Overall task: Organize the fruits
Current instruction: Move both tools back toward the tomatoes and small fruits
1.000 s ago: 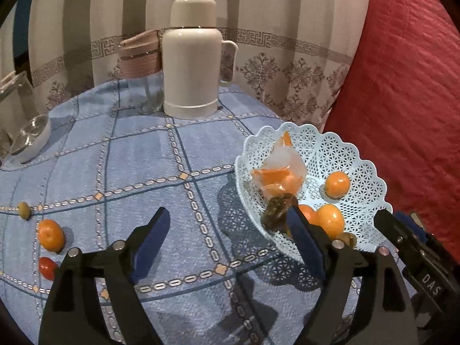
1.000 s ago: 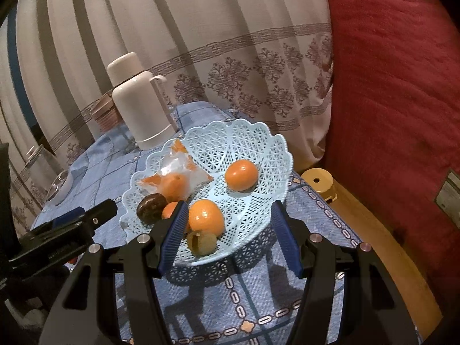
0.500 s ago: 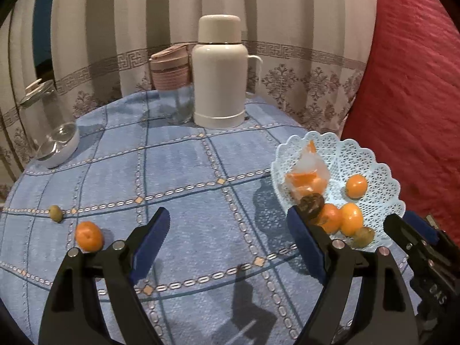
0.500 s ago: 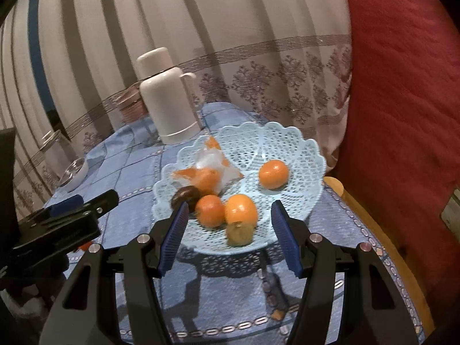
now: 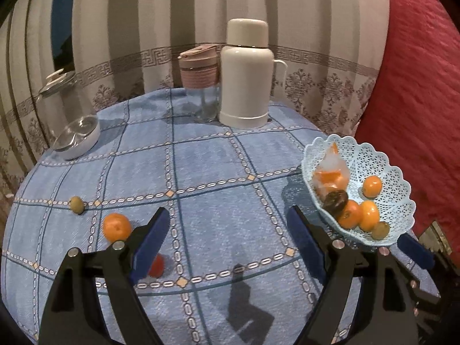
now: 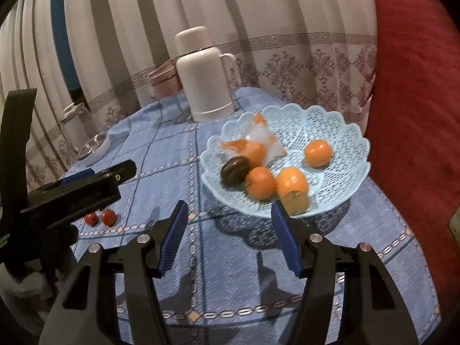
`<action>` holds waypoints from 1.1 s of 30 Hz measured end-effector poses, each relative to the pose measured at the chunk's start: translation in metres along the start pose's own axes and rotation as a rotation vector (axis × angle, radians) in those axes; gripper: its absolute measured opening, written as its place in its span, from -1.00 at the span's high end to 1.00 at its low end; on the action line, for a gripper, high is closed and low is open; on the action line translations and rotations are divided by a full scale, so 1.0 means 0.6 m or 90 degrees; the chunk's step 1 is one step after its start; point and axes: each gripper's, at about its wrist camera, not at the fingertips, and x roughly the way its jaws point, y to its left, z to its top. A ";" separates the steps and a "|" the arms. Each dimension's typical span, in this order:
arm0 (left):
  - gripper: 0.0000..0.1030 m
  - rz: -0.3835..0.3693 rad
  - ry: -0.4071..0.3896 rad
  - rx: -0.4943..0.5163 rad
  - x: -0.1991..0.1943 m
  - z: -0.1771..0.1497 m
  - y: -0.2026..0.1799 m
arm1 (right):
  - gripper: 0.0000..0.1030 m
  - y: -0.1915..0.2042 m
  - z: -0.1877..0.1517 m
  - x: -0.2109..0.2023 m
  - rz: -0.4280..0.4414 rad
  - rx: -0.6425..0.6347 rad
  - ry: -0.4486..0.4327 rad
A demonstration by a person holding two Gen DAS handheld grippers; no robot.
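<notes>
L gripper (image 5: 230,224), black w/ blue pads, jaws spread wide, nothing between them, hovering over the blue checked tablecloth (image 5: 207,178). Just ahead-left of its L finger: a loose round orange tangerine (image 5: 117,226) on the cloth; a small green olive-like fruit (image 5: 76,204) farther ahead-left. A small red tomato (image 5: 156,264) sits partly hidden behind the L pad. In the R wrist view two red tomatoes show side by side under the L gripper.

R gripper (image 6: 230,224), same build, also wide open & empty. Directly ahead of it, slightly R: a light-blue lattice plastic basket (image 6: 339,132) holding three orange fruits, a dark brown round fruit (image 6: 235,169), a clear plastic bag w/ orange pieces (image 6: 256,146); the L wrist view also shows a small greenish fruit (image 5: 380,230) at the near rim.

Far ahead of both tools: a white thermos flask w/ handle (image 5: 245,72), a pink-lidded glass tumbler (image 5: 199,86) touching-close on its L, a glass jar w/ lid (image 5: 61,92) & a white shallow dish (image 5: 77,138) at far L. Striped curtain behind; red fabric on the R.
</notes>
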 end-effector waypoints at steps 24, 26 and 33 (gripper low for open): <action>-0.61 0.076 -0.006 -0.142 -0.001 -0.006 0.228 | -0.20 0.118 -0.033 0.053 0.041 -0.062 0.075; -0.61 0.086 -0.007 -0.153 -0.002 -0.008 0.248 | -0.20 0.123 -0.033 0.055 0.042 -0.066 0.078; -0.61 0.113 0.006 -0.181 0.010 -0.026 0.304 | -0.20 0.133 -0.041 0.069 0.051 -0.065 0.097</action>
